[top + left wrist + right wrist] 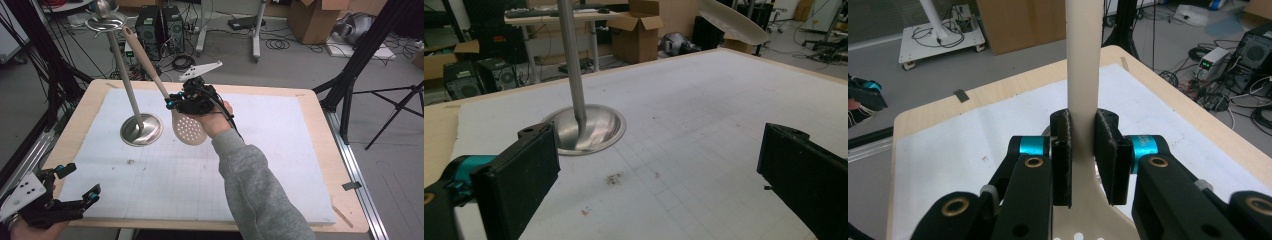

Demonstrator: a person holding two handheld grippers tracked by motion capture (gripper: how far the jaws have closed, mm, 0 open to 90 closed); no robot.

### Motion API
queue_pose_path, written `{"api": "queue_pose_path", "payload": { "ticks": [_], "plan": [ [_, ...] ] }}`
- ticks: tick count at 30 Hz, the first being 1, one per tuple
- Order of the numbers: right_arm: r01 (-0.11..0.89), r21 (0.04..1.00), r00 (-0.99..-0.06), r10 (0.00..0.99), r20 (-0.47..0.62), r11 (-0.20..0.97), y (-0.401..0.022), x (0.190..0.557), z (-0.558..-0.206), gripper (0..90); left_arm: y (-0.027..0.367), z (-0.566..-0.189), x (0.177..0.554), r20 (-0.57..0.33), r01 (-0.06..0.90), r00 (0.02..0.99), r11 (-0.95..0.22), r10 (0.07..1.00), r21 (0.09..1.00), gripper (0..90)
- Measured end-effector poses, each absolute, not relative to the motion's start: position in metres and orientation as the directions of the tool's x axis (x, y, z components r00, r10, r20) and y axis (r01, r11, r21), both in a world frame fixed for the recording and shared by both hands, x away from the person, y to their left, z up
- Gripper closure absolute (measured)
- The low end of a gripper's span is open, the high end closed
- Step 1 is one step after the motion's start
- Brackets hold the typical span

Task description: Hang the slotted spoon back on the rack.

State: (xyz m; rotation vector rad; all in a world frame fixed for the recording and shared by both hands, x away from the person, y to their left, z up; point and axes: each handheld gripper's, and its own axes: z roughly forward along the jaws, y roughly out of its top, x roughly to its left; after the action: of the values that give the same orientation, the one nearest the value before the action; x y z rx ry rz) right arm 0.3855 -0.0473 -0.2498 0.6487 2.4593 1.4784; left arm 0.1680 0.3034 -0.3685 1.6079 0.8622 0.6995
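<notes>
The right gripper [173,101], near the frame's centre, had its fingers [1063,150] clamped on the neck of a beige slotted spatula [187,127], held above the table [310,165] with its handle slanting toward the upper left, close to the metal stand [141,129]. It looked light, stiff and smooth plastic, likely slippery; the flat neck suited gripping. The left gripper [80,182], lower left, stood wide open, empty.
</notes>
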Motion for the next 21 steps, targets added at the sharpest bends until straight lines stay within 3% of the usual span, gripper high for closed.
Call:
{"api": "queue_pose_path", "payload": {
  "ticks": [21],
  "plan": [
    [0.272,0.868,-0.886,0.459,0.058,0.415,-0.031,0.393,-0.258,78.3,0.306,-0.368,0.162,-0.001,0.162,0.545,-0.104,0.838,0.981,3.7]
  ]
}}
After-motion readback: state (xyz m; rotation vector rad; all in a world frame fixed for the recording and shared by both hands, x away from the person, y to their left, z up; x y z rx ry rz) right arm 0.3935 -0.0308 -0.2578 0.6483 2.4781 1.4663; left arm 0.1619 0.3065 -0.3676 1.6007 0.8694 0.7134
